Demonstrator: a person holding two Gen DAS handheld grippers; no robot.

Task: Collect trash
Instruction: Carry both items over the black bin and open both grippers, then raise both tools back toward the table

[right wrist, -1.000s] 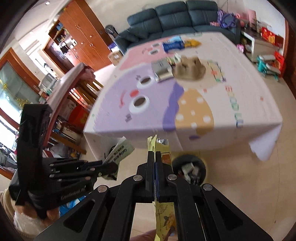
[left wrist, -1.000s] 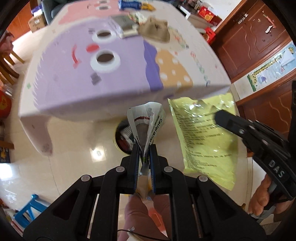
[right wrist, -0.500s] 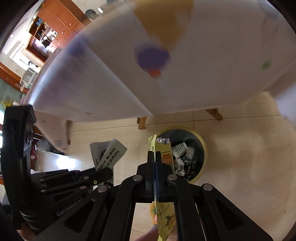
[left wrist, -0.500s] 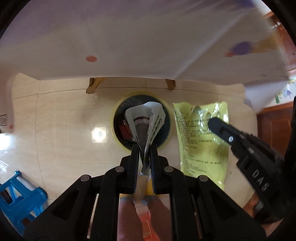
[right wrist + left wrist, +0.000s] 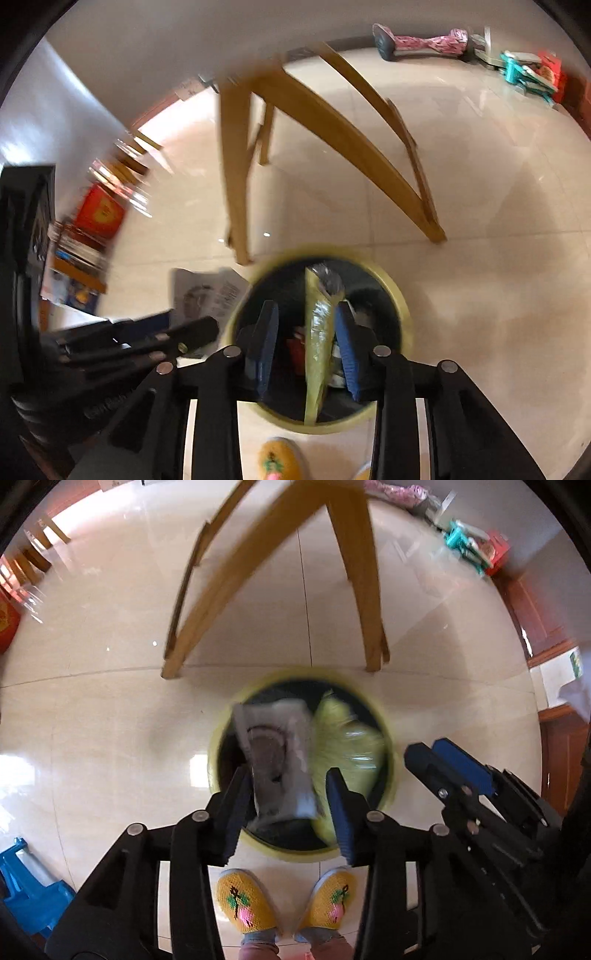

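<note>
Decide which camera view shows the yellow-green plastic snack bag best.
The left wrist view: the yellow-green plastic snack bag shows its broad face inside the round yellow-rimmed bin. The right wrist view shows it edge-on.

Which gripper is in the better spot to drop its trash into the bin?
Probably the right gripper. Its jaws are open and its yellow bag hangs over the middle of the trash bin. The left gripper holds its grey wrapper nearer the bin's left rim, so it could more easily miss.
</note>
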